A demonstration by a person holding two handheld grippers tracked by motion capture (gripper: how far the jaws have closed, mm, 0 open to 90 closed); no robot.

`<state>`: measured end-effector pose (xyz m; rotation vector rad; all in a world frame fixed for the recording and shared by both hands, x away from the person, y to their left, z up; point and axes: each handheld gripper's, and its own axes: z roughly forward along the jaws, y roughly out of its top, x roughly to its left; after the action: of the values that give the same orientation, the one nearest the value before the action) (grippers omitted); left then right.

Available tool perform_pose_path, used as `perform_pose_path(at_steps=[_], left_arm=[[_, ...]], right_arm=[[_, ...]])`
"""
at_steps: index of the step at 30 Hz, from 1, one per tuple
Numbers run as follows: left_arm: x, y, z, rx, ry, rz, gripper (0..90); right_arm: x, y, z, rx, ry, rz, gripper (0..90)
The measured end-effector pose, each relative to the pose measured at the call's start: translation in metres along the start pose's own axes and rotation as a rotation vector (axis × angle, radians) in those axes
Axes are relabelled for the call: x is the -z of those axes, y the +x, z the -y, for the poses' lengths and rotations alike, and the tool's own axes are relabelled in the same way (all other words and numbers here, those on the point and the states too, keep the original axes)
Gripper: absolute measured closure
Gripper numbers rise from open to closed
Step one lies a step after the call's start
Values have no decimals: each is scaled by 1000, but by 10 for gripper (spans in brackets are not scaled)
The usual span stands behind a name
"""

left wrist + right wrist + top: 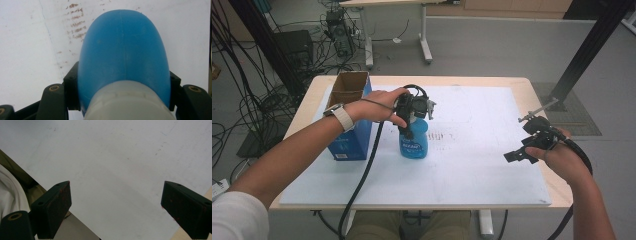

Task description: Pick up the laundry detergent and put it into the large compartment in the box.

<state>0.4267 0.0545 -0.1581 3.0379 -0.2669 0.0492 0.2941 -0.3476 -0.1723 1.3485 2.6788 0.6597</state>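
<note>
- While the person's left hand (pixel 382 106) is reaching in over the counter (pixel 532 90), the left gripper (pixel 412 117) is sitting on top of a blue bottle (pixel 414 142), with its fingers (pixel 71 87) clamped on the bottle's upper part, one on each side.
- In the left gripper view the blue bottle (pixel 123 52) is bulging out between the two black fingers, its pale neck (pixel 125 102) lying nearest the camera and its blue body pointing down toward the white mat (pixel 25 50).
- The bottle is standing upright on the white mat (pixel 472 165), a little left of the mat's middle, with its label facing the near side.
- A blue cardboard box (pixel 349 120) is standing just left of the bottle, its top flaps open, close to the bottle but not touching it.
- A black cable (pixel 367 170) is trailing from the left gripper down over the near edge of the counter.
- The right hand (pixel 562 160) is holding the right gripper (pixel 524 150) over the right edge of the mat, well apart from the bottle.
- The right gripper's fingers (pixel 55 207) are standing wide apart, with nothing but the bare mat (pixel 112 170) between them.
- Faint brown smudges (pixel 442 135) are marking the mat just right of the bottle.
</note>
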Motion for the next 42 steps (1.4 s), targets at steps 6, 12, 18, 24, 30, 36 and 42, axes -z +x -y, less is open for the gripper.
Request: perform_pose_path(at_steps=[6, 12, 18, 24, 30, 36, 42], left_arm=[[0, 0, 0, 0, 0, 0, 376], [0, -1, 0, 4, -1, -1, 377], [0, -1, 0, 5, 2, -1, 377], [0, 0, -1, 6, 3, 0, 378], [0, 1, 1, 14, -3, 5, 379], [1, 1, -2, 20, 7, 8, 380], [5, -2, 1, 42, -11, -6, 381]], right_arm=[[0, 0, 0, 1, -1, 0, 96], [1, 0, 0, 1, -1, 1, 96], [1, 0, 1, 0, -1, 1, 96], [2, 0, 0, 2, -1, 1, 96], [1, 0, 1, -1, -1, 0, 96], [2, -1, 3, -4, -3, 1, 96], [1, -1, 2, 1, -5, -1, 96]])
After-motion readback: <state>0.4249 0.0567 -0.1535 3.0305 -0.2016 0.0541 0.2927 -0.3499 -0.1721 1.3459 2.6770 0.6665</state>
